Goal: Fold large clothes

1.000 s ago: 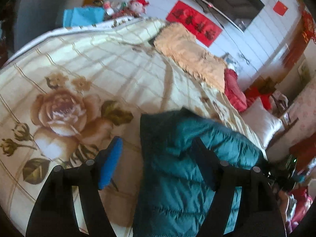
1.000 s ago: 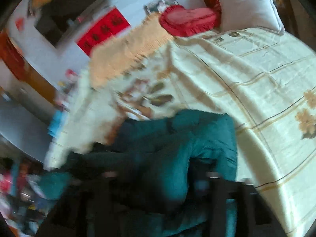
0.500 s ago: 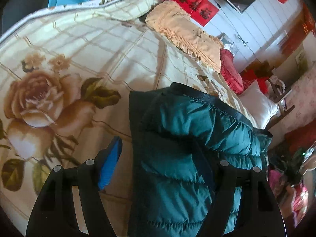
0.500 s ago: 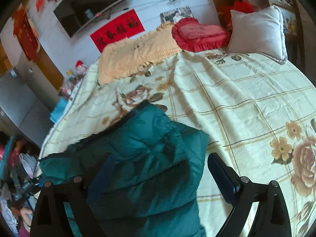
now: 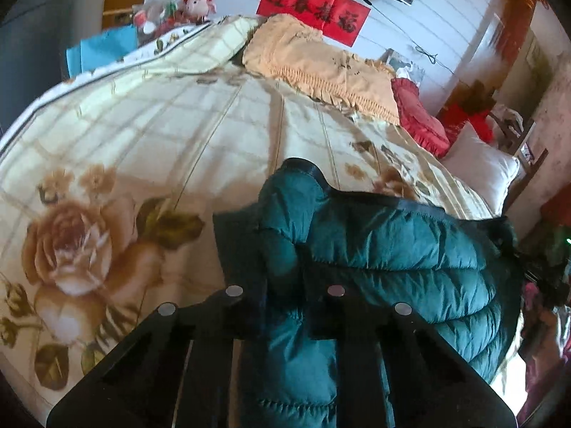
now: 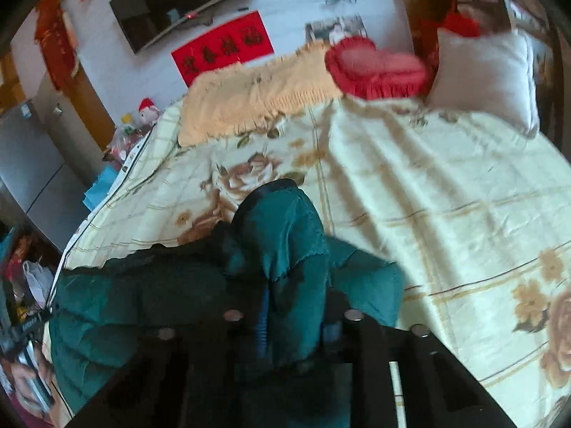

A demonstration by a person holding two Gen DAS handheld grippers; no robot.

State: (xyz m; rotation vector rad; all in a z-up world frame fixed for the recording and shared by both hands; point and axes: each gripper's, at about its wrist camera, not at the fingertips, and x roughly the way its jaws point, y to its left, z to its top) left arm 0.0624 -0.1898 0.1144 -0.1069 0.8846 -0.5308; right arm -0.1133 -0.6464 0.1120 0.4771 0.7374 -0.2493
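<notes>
A teal quilted puffer jacket (image 5: 385, 260) lies bunched near the front of a bed with a cream floral blanket (image 5: 150, 149). My left gripper (image 5: 283, 285) is shut on a fold of the jacket at its left edge and lifts it a little. In the right wrist view the same jacket (image 6: 142, 299) spreads to the left, and my right gripper (image 6: 292, 314) is shut on a raised fold of it (image 6: 285, 235). The fingertips are mostly buried in the fabric.
A peach fringed blanket (image 5: 321, 67), a red heart cushion (image 6: 374, 67) and a white pillow (image 6: 481, 75) lie along the far side of the bed (image 6: 446, 196). Clutter, a toy (image 5: 200, 0) and a blue bag (image 5: 103, 48) sit past the bed's left edge.
Both grippers were open over the jacket half a second ago. Now both have closed on folds of it and the fabric has bunched up between the fingers.
</notes>
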